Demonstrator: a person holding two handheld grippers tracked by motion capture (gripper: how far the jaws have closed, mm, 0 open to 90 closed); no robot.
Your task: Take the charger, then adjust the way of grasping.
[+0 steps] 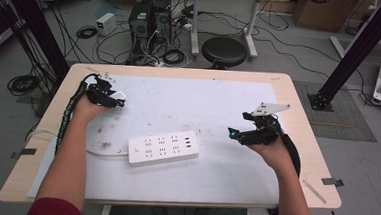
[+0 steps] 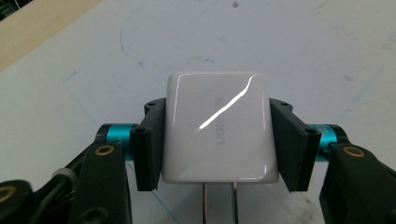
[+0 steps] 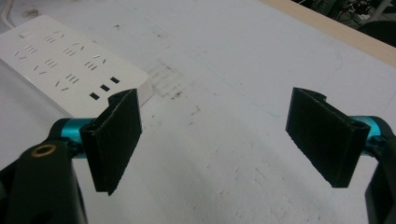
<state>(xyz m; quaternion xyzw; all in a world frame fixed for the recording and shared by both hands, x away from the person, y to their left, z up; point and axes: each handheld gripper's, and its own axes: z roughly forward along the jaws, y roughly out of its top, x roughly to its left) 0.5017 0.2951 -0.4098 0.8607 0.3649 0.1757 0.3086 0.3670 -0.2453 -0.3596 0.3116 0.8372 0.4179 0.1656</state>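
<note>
A glossy white plug-in charger (image 2: 217,128) with two metal prongs pointing toward the camera sits between the black pads of my left gripper (image 2: 217,144), which is shut on its two sides. In the high view that left gripper (image 1: 118,101) is at the table's far left with the white charger (image 1: 120,96) at its tip. A white power strip (image 1: 163,146) with several sockets lies flat at the table's middle; the power strip (image 3: 60,65) also appears at the upper left of the right gripper view. My right gripper (image 3: 217,135) stands open with nothing between its pads, to the right of the strip (image 1: 233,134).
A white mat (image 1: 189,102) covers most of the wooden table (image 1: 298,109). The strip's white cable (image 1: 100,153) runs off to the left under the left forearm. Beyond the far edge stand a black stool (image 1: 224,51), computers and tangled cables on the floor.
</note>
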